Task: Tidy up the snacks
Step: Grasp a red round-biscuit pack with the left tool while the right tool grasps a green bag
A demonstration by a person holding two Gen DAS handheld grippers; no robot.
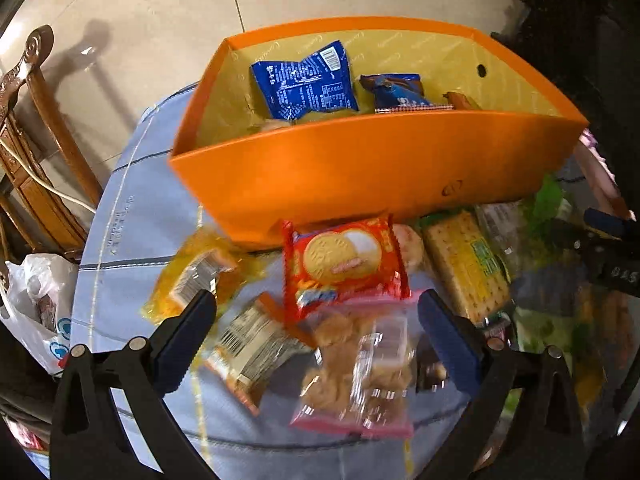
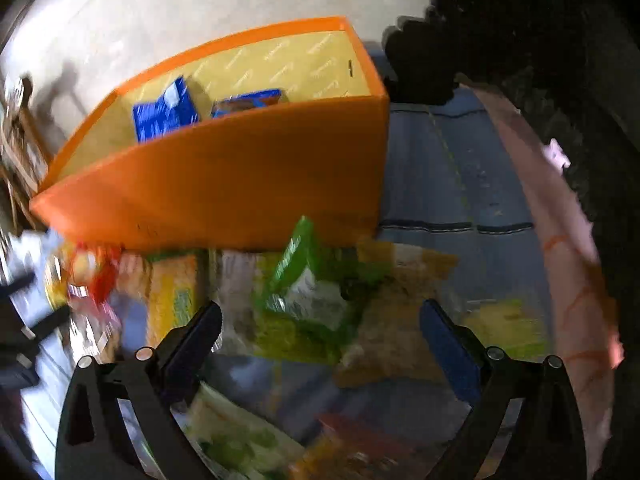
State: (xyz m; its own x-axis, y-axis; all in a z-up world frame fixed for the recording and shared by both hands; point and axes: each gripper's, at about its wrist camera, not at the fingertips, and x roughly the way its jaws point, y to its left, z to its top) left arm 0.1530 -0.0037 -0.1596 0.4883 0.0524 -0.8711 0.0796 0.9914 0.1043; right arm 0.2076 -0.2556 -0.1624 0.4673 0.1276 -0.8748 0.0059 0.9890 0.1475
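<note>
An orange box [image 1: 360,164] with a yellow lining stands on the blue-clothed table; inside lie a blue snack pack [image 1: 304,84] and a dark blue bar [image 1: 396,94]. Loose snacks lie in front of it: a red biscuit pack [image 1: 344,264], a yellow cracker pack [image 1: 466,264], a yellow wrapper [image 1: 200,272] and a clear bag of brown pieces [image 1: 360,372]. My left gripper [image 1: 318,320] hangs open above the clear bag, holding nothing. In the blurred right wrist view the orange box [image 2: 224,184] stands behind a green packet [image 2: 308,304]; my right gripper [image 2: 320,328] is open over it, empty.
A carved wooden chair [image 1: 36,152] with a white cable stands left of the table, and a white plastic bag [image 1: 36,308] hangs below it. Pale tiled floor lies beyond the box. A pink strip [image 2: 560,260] borders the table's right side. The right gripper's black frame [image 1: 608,256] shows at the right.
</note>
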